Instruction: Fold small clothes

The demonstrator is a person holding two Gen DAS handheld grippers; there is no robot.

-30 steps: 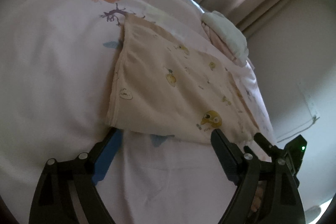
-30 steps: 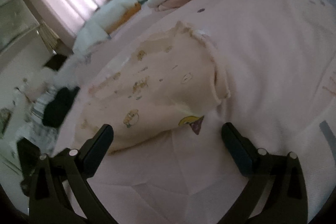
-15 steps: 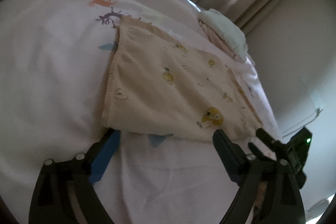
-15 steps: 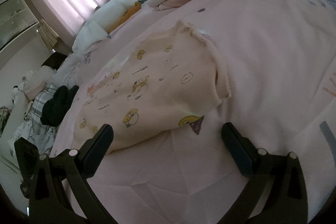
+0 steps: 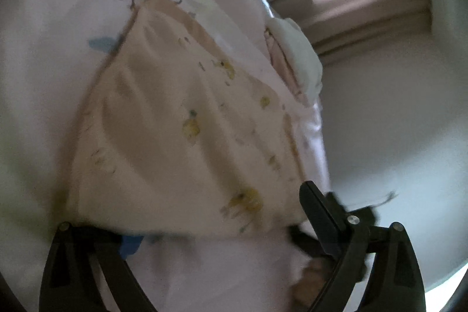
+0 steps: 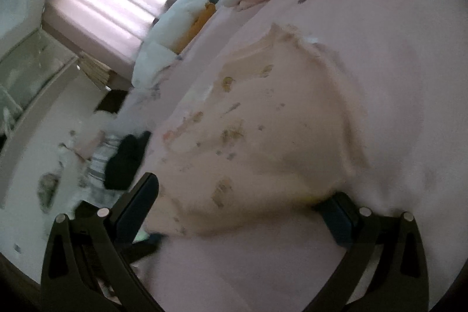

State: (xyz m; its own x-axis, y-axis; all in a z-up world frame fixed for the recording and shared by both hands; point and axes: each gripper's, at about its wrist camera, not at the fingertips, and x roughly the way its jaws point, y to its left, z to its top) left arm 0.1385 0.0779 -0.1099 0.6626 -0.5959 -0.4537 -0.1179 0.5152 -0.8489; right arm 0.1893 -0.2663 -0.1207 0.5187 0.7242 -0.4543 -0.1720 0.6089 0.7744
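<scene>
— So, where are we with the beige garment (image 5: 175,136)?

— It lies spread flat on the pink bedsheet (image 5: 44,78), and we take everything from its near hem. Starting on the left: our left gripper (image 5: 187,221) has its jaws wide apart, straddling that hem, with one finger slipped under the hem's left corner and the other finger (image 5: 318,212) standing at the hem's right end. Nothing is clamped.

— And on the right?

— Our right gripper (image 6: 239,203) is spread just as wide at the same hem seen from the other side, one finger (image 6: 137,203) left of the cloth edge, the other tucked under the corner by the frilled side.

— How should we take the pinch?

— Both views are blurred, so we cannot tell exactly how much cloth is between the pads. We judge it best to settle first, push low along the sheet so each lower finger goes under only the garment, then close on both corners together. Catching the sheet too would likely drag it into the fold.
</scene>
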